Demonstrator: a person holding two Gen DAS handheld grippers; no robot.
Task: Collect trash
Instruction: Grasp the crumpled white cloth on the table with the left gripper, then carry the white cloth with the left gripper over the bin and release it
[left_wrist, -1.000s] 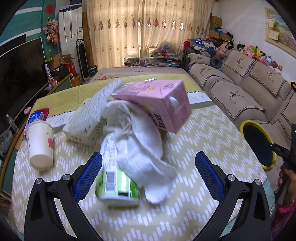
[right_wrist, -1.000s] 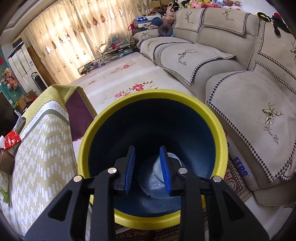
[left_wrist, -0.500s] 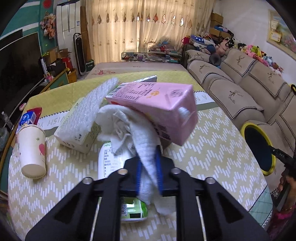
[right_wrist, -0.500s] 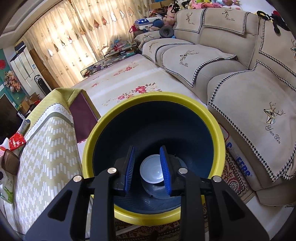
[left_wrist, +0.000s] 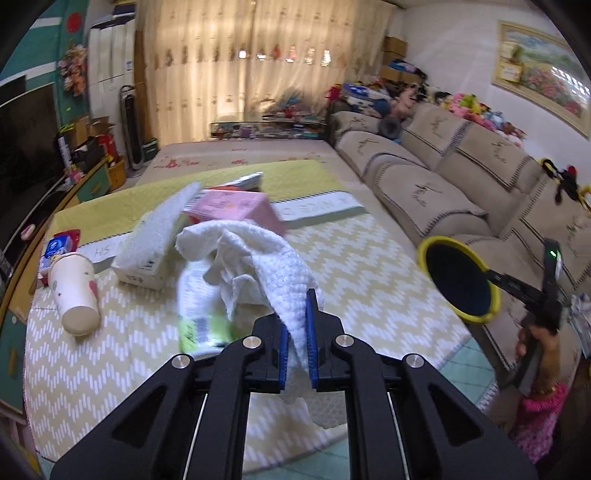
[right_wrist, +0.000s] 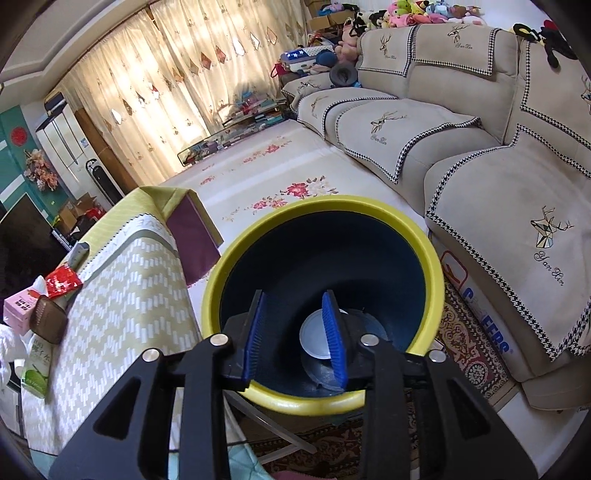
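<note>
The left tongs (left_wrist: 296, 345) were clenched on a crumpled white paper towel (left_wrist: 258, 266), the blue pads pinching a fold of it while the rest draped forward over the litter heaped on the worktop (left_wrist: 369, 266), which wore a yellow zigzag cloth. Under and behind the towel lay a green-and-white drink carton (left_wrist: 199, 325) on its side, a pink carton (left_wrist: 236, 208) and a white box (left_wrist: 147, 251) with a textured top. A paper cup (left_wrist: 75, 291) lay tipped over near the worktop's left edge, well apart from the heap, with a small blue-and-white pack (left_wrist: 55, 249) behind it. Off the right edge of the worktop stood the yellow-rimmed bin (right_wrist: 325, 302), dark blue inside, beside a beige sofa (right_wrist: 461, 147). The right tongs (right_wrist: 295, 338) hung over the bin's mouth with their jaws partly parted and just lately widening, nothing between the pads; a pale round lid-like piece (right_wrist: 314, 338) lay at the bottom of the bin below them. In the left view, the person's hand (left_wrist: 535, 339) gripped the handle of those right tongs beyond the bin.
</note>
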